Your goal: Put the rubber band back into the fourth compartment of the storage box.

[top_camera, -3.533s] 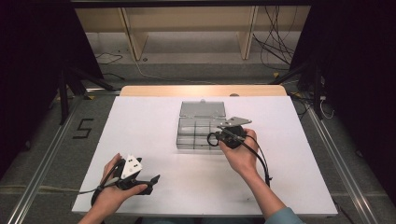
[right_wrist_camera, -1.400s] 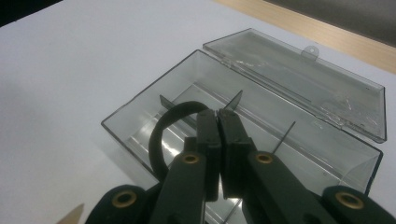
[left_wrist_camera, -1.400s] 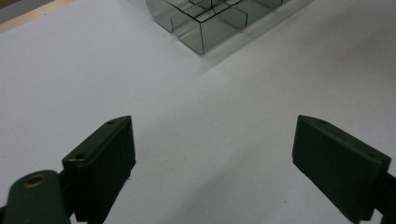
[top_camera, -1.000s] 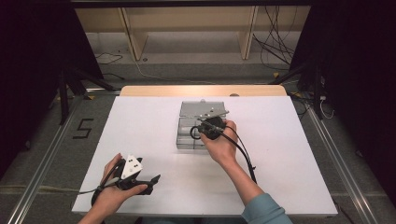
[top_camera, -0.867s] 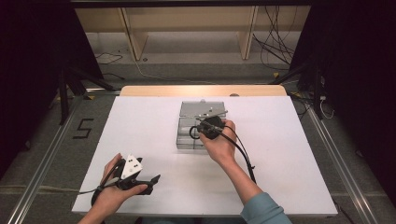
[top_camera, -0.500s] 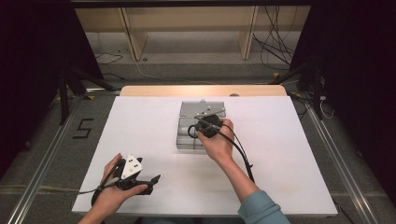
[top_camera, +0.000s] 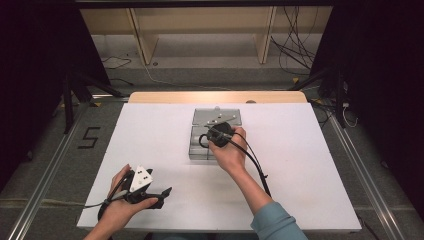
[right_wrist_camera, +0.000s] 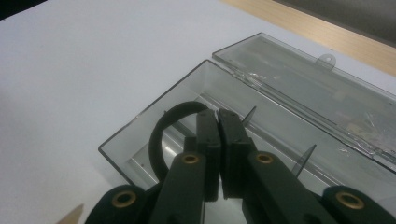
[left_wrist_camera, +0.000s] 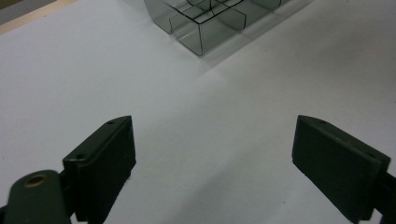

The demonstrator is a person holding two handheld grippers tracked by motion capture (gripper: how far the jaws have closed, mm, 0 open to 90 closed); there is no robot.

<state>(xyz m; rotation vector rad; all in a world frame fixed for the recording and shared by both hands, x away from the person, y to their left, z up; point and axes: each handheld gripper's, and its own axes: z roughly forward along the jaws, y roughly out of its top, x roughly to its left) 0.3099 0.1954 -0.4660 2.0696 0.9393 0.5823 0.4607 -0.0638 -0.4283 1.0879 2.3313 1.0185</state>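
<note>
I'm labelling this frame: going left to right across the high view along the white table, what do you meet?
Left tongs in the person's left hand → clear plastic box with its lid open → right tongs, shut, over the box → bare white table.

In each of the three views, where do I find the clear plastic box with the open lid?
High view: the clear box lies at the centre of the white table, partly under the right gripper.
Left gripper view: the box is at the top edge, centre, beyond the open jaws.
Right gripper view: the box lies around the closed jaws, its lid at upper right.
Shared landmark: the white table.
</note>
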